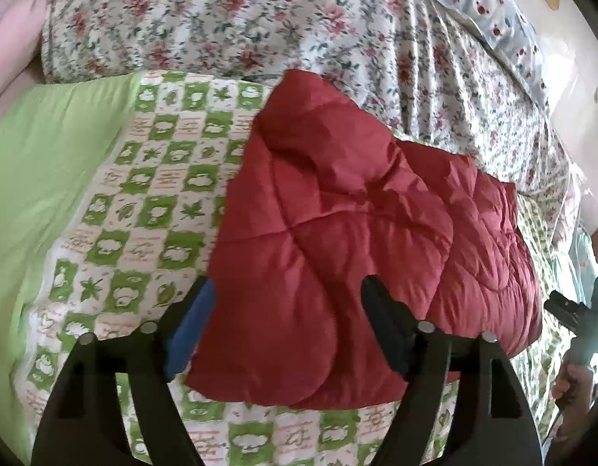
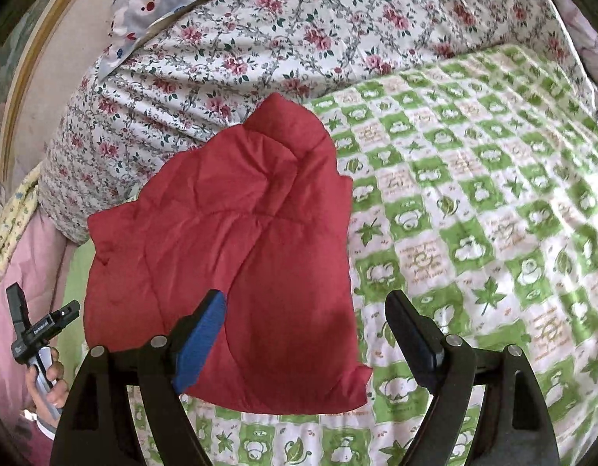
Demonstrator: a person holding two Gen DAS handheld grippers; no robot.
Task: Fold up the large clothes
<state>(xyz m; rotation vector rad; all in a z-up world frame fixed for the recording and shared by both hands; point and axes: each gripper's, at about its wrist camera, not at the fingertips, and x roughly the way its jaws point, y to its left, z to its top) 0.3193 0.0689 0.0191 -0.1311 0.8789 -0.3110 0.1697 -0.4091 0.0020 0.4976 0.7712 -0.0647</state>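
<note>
I see both my left gripper and right gripper gaping empty just above the folded red quilted jacket.

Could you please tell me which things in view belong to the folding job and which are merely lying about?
Belonging to the job:
- red quilted padded garment, folded on the bed
- left claw, open
- right claw, open

Lying about:
- green-and-white checked bedspread under the garment
- rose-print floral quilt heaped behind
- plain light green cloth
- grey bear-print pillow
</note>
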